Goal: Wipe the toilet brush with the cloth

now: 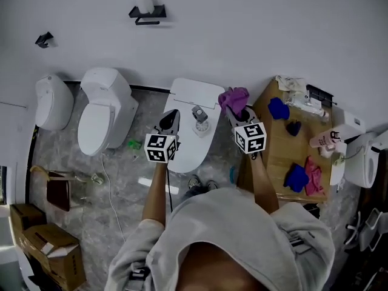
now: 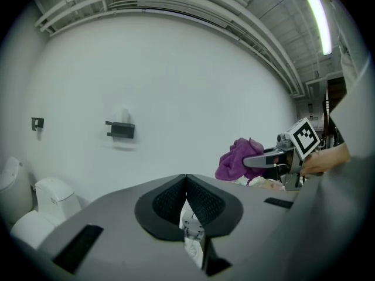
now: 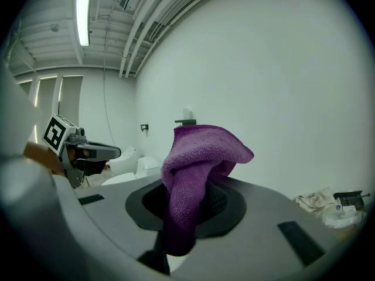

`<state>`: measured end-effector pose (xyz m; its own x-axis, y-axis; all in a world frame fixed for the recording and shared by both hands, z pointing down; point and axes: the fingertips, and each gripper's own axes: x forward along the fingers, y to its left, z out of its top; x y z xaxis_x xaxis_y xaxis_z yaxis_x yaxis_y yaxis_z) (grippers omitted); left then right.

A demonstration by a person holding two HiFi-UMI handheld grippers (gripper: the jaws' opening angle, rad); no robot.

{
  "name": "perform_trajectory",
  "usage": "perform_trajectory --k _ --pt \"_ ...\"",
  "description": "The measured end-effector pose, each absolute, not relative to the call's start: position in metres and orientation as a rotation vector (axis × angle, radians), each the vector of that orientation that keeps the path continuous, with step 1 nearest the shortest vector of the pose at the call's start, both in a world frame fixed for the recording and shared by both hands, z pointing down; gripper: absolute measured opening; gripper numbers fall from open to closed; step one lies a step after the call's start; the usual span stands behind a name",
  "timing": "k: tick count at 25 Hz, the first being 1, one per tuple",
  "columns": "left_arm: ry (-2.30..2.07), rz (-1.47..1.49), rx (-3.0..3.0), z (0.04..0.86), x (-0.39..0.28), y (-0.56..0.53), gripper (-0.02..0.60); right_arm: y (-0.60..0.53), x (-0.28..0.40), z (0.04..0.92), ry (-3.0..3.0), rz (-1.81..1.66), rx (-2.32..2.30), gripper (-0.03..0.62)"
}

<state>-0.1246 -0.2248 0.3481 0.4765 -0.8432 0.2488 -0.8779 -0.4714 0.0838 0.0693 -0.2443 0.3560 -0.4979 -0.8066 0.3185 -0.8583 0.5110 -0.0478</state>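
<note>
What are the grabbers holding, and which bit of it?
The right gripper pinches the purple cloth by a bunched-up fold. The left gripper is shut and holds nothing.

Wooden table (image 1: pixel 273 156) and grey stone floor (image 1: pixel 91 217).
At the frame's right, the table bears blue cloths (image 1: pixel 279 108), a pink cloth (image 1: pixel 313 176) and a bottle (image 1: pixel 321 140); cardboard boxes (image 1: pixel 48 247) stand on the floor, lower left.

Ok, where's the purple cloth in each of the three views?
Head view: the purple cloth sits just above centre, at the tip of the right hand-held gripper.
Left gripper view: the purple cloth is right of centre, at mid-height.
Right gripper view: the purple cloth is dead centre, pinched between the jaws.
Shared landmark: the wall-mounted paper holder.
</note>
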Motion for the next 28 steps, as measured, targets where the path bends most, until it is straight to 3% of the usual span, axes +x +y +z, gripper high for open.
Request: perform_trajectory --k 28 --pt "-1.539 0.245 2.512 0.345 -0.138 -0.234 0.020 -0.254 0.064 0.351 -2.477 0.259 1.436 0.091"
